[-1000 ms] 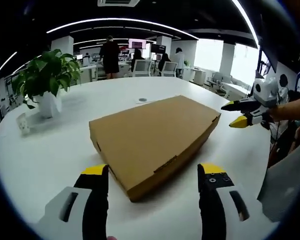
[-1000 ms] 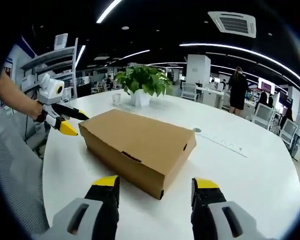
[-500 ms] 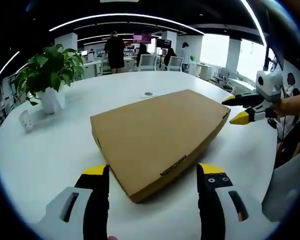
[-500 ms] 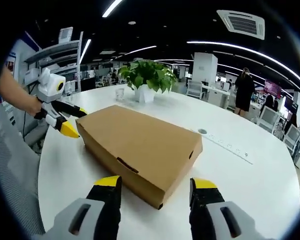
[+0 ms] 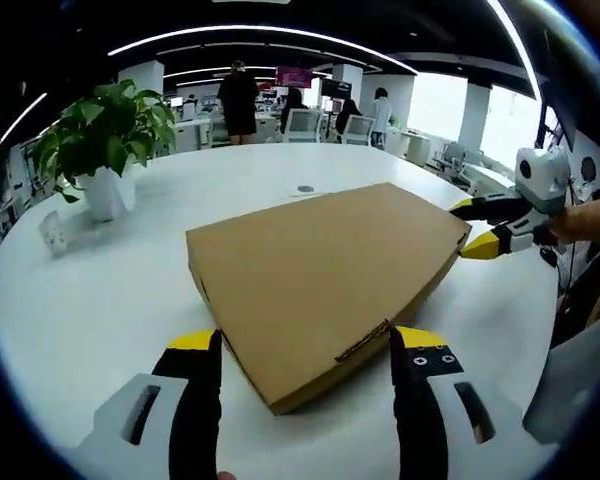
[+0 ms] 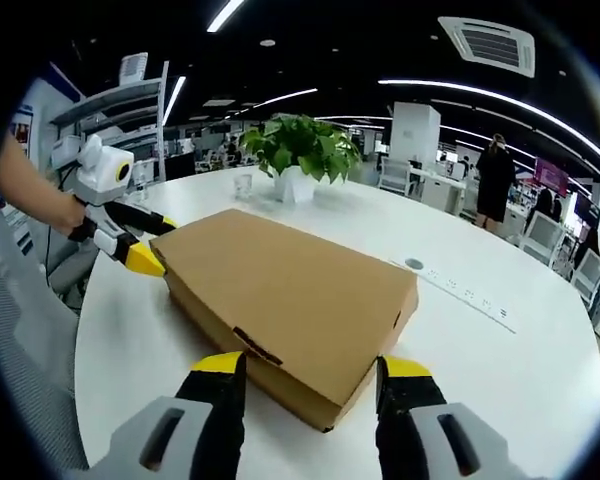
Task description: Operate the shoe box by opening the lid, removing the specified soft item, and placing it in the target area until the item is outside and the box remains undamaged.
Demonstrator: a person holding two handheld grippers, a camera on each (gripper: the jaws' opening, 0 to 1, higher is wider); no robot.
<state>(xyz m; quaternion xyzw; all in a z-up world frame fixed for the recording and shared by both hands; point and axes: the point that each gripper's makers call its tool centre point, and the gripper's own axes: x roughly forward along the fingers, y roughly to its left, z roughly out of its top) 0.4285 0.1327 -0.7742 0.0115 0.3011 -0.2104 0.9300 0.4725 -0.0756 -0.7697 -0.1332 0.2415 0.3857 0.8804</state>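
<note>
A broad round white table (image 5: 100,290) is spreading under both grippers, its top smooth and faintly glossy, and a small round grommet (image 5: 304,188) is sitting in it beyond the box. The room around it is an open office: a dark ceiling is carrying long curved light strips and a square air vent (image 6: 483,45), desks and chairs are standing at the back, and people are standing among them. A leafy green plant in a white pot (image 5: 105,195) is resting on the table, well apart from the box.

The shoe box (image 5: 325,270) is lying flat near the middle of the table with its lid closed. It is plain brown cardboard, matte, long and shallow, with crisp folded edges and narrow tab slots along its sides.

The left gripper (image 5: 305,345) is standing open, its black jaws with yellow tips reaching either side of the box's near corner; whether they are touching it cannot be told. In the right gripper view it (image 6: 150,243) is straddling the box's far corner.

The right gripper (image 6: 308,370) is likewise standing spread wide, one yellow-tipped jaw on each side of the opposite corner. In the left gripper view its jaws (image 5: 477,228) are parted at that corner, held by a hand (image 5: 580,220).
</note>
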